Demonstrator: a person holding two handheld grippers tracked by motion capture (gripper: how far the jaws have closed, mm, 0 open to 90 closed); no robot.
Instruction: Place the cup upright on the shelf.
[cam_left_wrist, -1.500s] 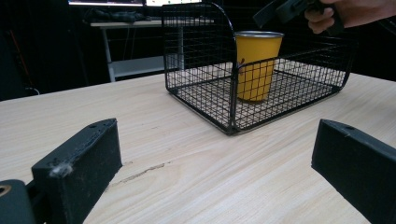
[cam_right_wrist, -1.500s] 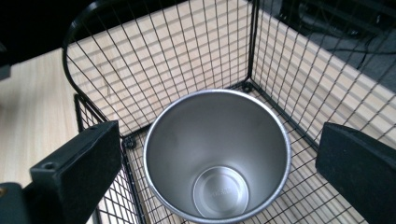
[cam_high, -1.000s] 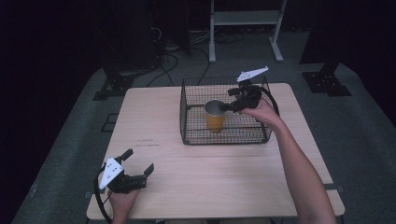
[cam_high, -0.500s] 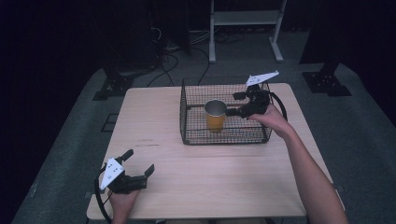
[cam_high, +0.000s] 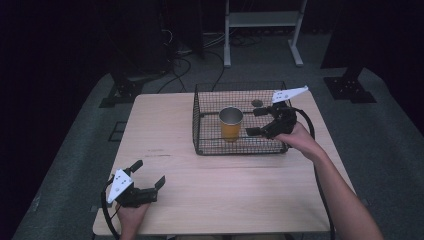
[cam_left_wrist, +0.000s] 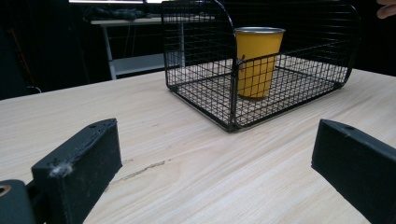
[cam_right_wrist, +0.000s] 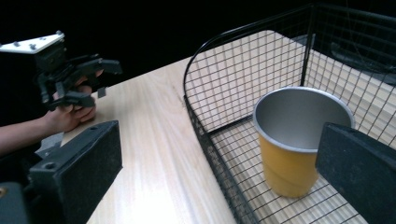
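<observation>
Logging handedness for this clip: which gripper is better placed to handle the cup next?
Right. The right gripper hangs open beside the cup over the basket; the left gripper sits at the table's near corner.

Light wood table (cam_high: 225, 175), plain grain. Black wire basket (cam_high: 200, 125) sits directly on its far right part, near the back edge
</observation>
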